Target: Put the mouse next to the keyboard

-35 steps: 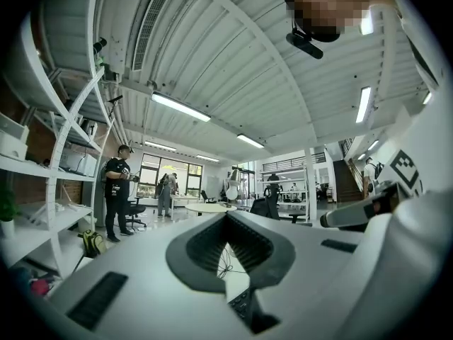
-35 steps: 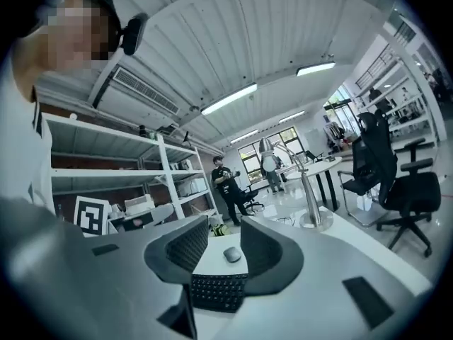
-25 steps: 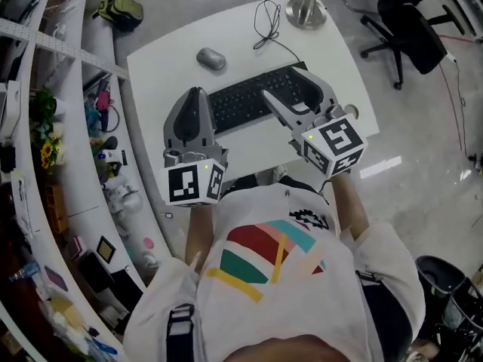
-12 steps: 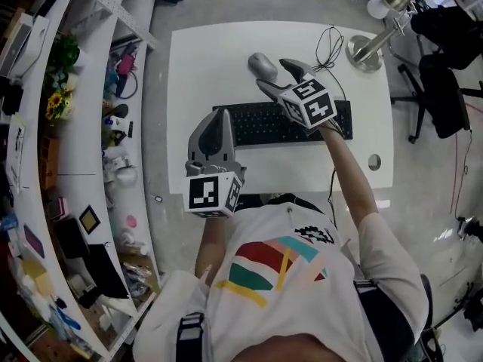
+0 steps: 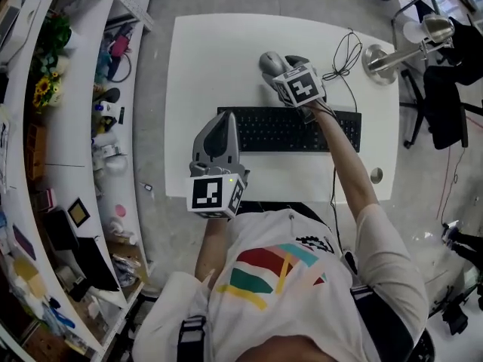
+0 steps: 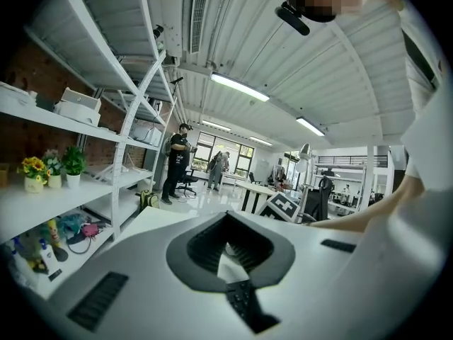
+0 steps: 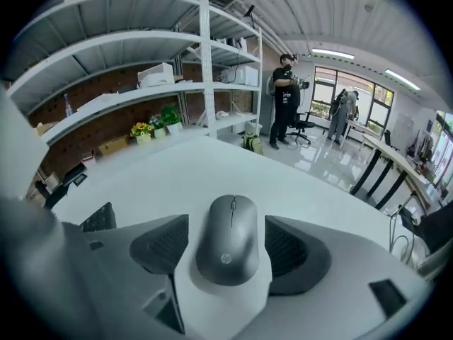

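left gripper (image 5: 221,123): hung over keyboard's (image 5: 290,130) 9 o'clock end, jaws pressed together, empty; probably idle, out of the way.
mouse (image 5: 269,61): on table (image 5: 204,59), 12 o'clock of keyboard, apart from it.
right gripper (image 5: 287,68): jaws spread wide astride mouse, pads not touching; lined up to grasp.

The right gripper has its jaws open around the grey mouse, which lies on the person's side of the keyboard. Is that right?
No. The head view shows the mouse lying beyond the keyboard, on its far side from the person. The right gripper does have its jaws open around it.
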Tool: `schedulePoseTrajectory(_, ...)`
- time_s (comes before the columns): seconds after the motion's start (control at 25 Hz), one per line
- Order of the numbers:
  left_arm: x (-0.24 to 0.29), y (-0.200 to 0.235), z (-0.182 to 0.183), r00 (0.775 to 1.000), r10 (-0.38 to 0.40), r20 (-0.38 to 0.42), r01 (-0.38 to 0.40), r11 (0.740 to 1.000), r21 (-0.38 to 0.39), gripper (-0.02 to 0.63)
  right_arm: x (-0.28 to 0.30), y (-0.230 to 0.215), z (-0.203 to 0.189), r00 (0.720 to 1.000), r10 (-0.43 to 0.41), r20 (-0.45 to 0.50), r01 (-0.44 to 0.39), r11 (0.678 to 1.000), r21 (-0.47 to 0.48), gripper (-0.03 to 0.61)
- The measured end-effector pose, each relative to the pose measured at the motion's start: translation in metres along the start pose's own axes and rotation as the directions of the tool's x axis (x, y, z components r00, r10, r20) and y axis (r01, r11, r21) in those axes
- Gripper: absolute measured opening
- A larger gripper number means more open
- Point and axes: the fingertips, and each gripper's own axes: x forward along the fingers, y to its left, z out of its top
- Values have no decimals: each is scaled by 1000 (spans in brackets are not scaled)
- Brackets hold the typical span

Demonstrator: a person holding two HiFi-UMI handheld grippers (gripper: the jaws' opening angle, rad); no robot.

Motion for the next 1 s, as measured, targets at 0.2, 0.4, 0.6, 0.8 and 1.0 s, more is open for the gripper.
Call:
schedulePoseTrajectory(0.2, 2, 20, 0, 1000, 23, -4, -23, 1000, -10, 41, 20, 1, -9, 998, 11, -64, -7, 998, 60, 313)
schedulePoseTrajectory(0.4, 3, 30, 1, 999, 33, -8, -33, 999, -22, 41, 27, -1, -14, 995, -3, -99, 10, 997, 70, 313)
schedulePoseTrajectory(0.6, 7, 31, -1, 1000, 21, -10, -22, 999, -29, 41, 29, -2, -12, 995, 2, -96, 5, 997, 74, 313)
schedulePoseTrajectory(0.8, 11, 27, 0, 1000, 7, -10, -7, 1000, -30, 41, 28, -8, -11, 992, -30, -122, 44, 992, 118, 307)
schedulePoseTrajectory(1.0, 10, 24, 1, 1000, 3, -6, -3, 1000, -30, 41, 25, -9, -12, 990, -43, -134, 59, 990, 124, 304)
